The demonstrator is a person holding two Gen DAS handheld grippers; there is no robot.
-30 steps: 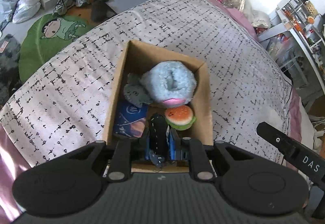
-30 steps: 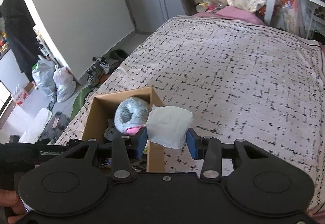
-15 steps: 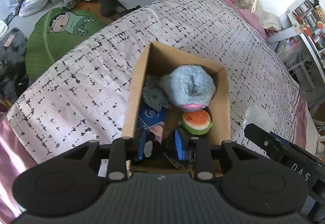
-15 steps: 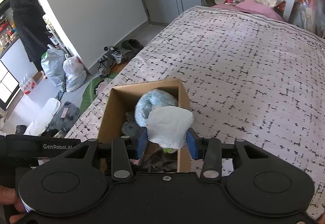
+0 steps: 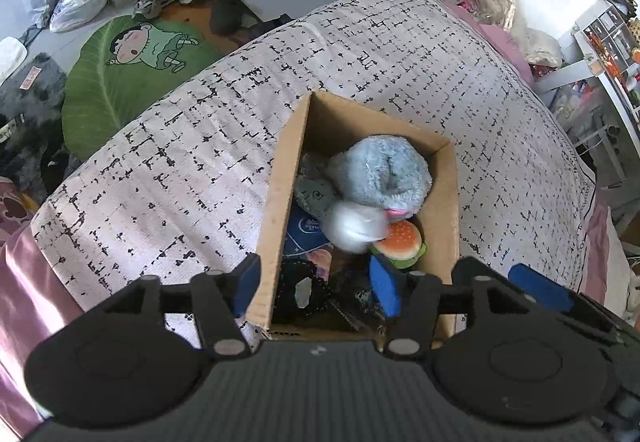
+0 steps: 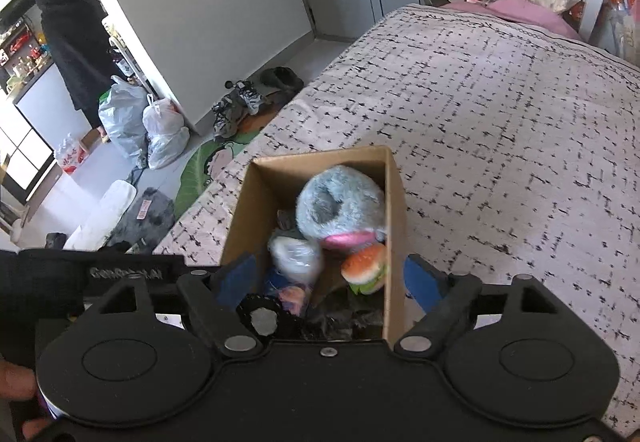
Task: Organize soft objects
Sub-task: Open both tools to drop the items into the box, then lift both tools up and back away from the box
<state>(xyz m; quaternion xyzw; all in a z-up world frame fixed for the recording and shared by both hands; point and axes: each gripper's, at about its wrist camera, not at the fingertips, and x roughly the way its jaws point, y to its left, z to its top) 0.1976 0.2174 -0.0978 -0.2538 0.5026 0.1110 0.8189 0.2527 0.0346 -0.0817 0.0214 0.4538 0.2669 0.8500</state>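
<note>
Over box [image 5: 448, 201]; both grippers opening, empty

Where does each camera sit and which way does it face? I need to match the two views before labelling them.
Left wrist: on the left gripper, looking steeply down into the cardboard box on the bed; its own opening jaws show, and the right gripper's blue pad at the right edge.
Right wrist: on the right gripper, angled down over the box; own opening jaws, empty, plus fingers at the lower left.
Shared: box, fluffy blue plush, burger toy, blurred white bundle.
</note>
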